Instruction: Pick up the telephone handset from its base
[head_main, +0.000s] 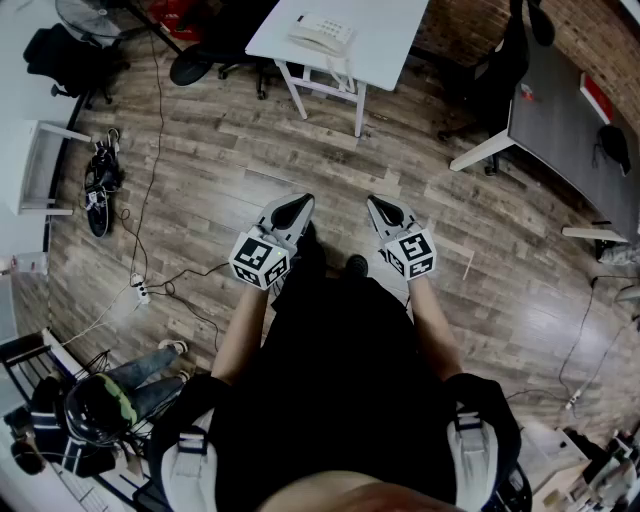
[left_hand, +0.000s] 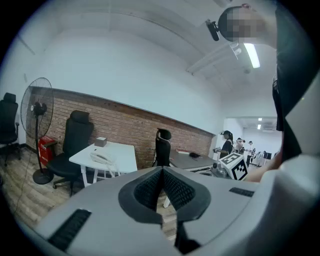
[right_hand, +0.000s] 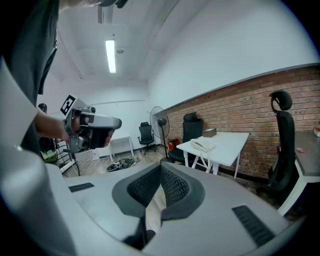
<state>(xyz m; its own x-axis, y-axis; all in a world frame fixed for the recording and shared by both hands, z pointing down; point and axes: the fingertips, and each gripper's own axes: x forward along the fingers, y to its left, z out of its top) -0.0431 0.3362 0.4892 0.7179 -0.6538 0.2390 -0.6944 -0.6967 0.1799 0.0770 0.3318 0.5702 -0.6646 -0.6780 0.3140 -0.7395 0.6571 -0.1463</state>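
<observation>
Telephone (head_main: 322, 35) is sitting on the white tabletop (head_main: 385, 25) at 12 o'clock in the head view, well apart from both grippers. The handset seems to be lying on its base, but it is too small to tell more. A small box (left_hand: 101, 141) is lying on the same tabletop just beyond the telephone, toward the brick wall (left_hand: 125, 125). A black office chair (left_hand: 75, 142) is standing at 9 o'clock of the tabletop in the left gripper view, with a fan (left_hand: 36, 107) standing further out the same way. A person is standing on the wooden floor (head_main: 220, 150), holding both grippers out in front, side by side and near each other. Left gripper (head_main: 300, 203) is pointing toward 12 o'clock, slightly down. Its fingers (left_hand: 148, 189) are pressing together with nothing between them. Right gripper (head_main: 378, 204) is doing the same at 3 o'clock of the left one. Its fingers (right_hand: 175, 187) are meeting at the tips and gripping nothing, with only floor showing below them.
</observation>
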